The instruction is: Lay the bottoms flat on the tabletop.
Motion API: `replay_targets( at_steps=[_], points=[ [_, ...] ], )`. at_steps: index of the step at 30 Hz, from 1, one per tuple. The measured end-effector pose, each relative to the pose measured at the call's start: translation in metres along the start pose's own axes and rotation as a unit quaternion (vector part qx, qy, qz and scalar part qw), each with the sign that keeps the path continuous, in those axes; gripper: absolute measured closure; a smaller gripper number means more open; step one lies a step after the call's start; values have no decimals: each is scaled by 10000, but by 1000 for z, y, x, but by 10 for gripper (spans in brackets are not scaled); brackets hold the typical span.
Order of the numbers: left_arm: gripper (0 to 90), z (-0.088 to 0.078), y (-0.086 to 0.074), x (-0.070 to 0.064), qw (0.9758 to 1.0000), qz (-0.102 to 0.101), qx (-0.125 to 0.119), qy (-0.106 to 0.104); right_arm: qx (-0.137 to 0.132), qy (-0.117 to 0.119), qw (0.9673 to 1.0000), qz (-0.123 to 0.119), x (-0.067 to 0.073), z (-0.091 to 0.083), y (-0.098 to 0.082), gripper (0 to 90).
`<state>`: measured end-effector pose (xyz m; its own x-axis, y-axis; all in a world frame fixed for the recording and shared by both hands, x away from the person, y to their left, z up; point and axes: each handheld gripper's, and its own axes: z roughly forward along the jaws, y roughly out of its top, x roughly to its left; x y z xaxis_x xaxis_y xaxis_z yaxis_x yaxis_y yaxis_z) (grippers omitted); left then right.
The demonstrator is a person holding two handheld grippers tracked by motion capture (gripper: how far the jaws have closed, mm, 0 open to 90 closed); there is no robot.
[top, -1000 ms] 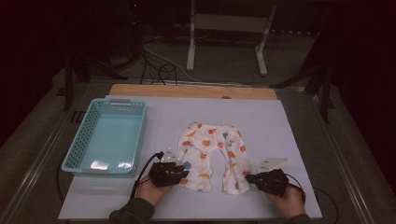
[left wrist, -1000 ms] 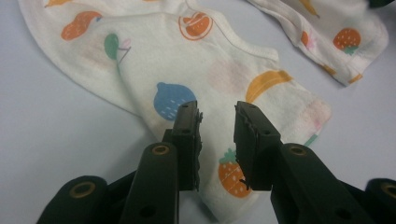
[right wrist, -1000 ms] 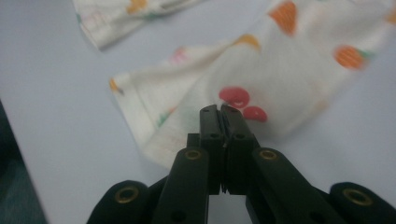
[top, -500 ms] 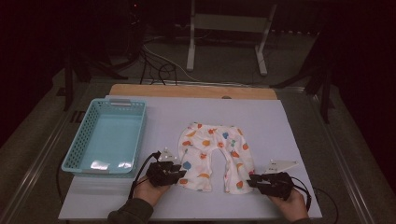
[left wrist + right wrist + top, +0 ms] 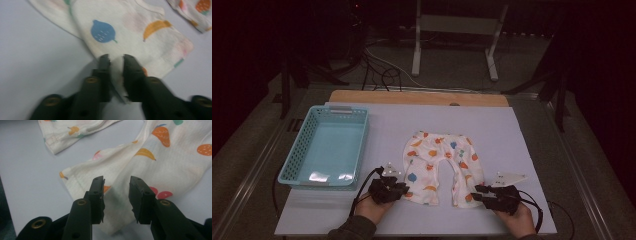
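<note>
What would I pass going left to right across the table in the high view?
Light blue plastic mesh basket → left tongs → white fruit-print baby trousers → right tongs.

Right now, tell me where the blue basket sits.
In the high view the blue basket stands on the left part of the white table sheet, left of the fruit-print baby trousers and just beyond the left gripper.

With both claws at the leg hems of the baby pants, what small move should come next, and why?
Probably close the right claw: its jaws have just been opening and straddle the baby pants hem without pinching, while the left claw already pinches its hem.
</note>
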<state>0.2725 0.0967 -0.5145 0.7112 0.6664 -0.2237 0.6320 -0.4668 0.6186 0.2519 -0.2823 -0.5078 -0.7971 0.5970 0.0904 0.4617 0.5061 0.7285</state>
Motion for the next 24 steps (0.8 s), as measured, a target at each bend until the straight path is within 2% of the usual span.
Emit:
replay_targets(
  at_steps=[1,3,6,10,14,16,19,24],
  points=[
    [880,0,0,0,10000,7,-6,-29,4,4,10000,25,0,1,0,640],
    [892,-2,1,0,10000,40,-7,-38,11,7,10000,14,0,2,0,639],
    [898,-7,5,-2,9998,20,-165,-87,29,-7,10000,20,1,3,-1,638],
    [898,-14,15,-13,9993,217,-261,-147,39,-13,10000,7,2,4,-1,637],
    [898,-7,22,-23,9988,393,-202,-222,42,-27,10000,0,2,4,-1,632],
    [895,1,23,-24,9987,433,-86,-259,36,-23,10000,-18,2,4,-1,629],
    [887,10,20,-21,9988,364,15,-318,56,-40,10000,-21,3,3,-1,629],
    [879,11,15,-15,9991,286,95,-296,46,-17,10000,-47,2,3,-2,625]
  ],
)
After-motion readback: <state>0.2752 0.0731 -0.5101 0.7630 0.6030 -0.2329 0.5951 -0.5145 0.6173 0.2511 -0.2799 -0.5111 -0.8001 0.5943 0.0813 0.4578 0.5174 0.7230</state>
